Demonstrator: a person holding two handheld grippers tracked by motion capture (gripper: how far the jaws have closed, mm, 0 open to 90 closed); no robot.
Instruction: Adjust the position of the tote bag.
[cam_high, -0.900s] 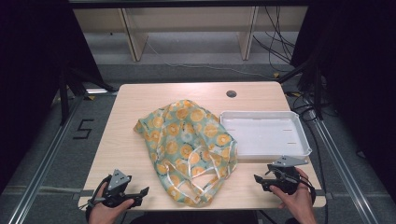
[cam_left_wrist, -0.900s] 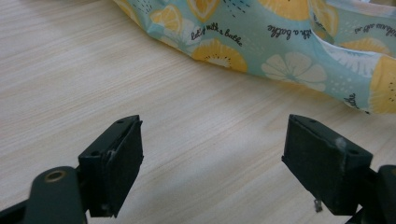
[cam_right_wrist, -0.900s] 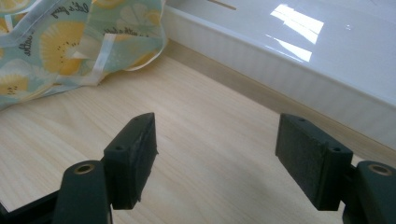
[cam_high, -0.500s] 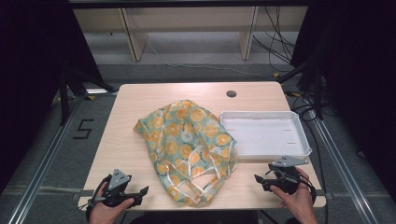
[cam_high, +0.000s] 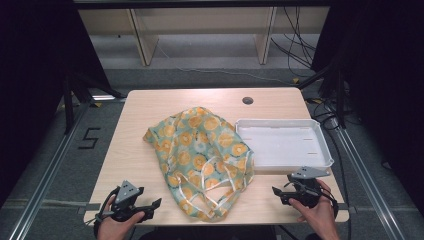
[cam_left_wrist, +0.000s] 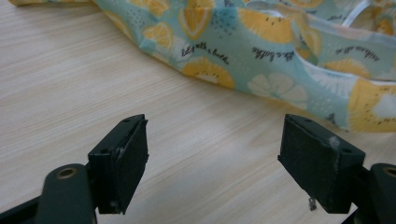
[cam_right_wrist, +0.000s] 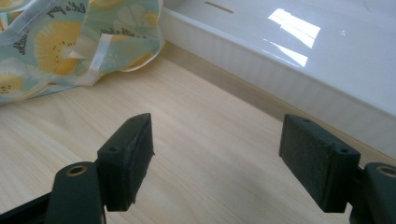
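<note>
Left gripper view: spread tongs (cam_left_wrist: 212, 170) near lemon-print bag (cam_left_wrist: 280, 51), cursive lettering unreadable.

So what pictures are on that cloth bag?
Yellow-orange citrus slices on pale green; the bag shows it best in the left gripper view.

- A shallow white tray (cam_high: 283, 143), empty and glossy, sits on the bench just ahead of the right-hand jaws.
- The light wooden bench (cam_high: 150, 125) has a small round hole (cam_high: 247, 100) far beyond both jaws.

Grey floor (cam_high: 60, 150), wooden shelving (cam_high: 200, 30), dark surroundings.
</note>
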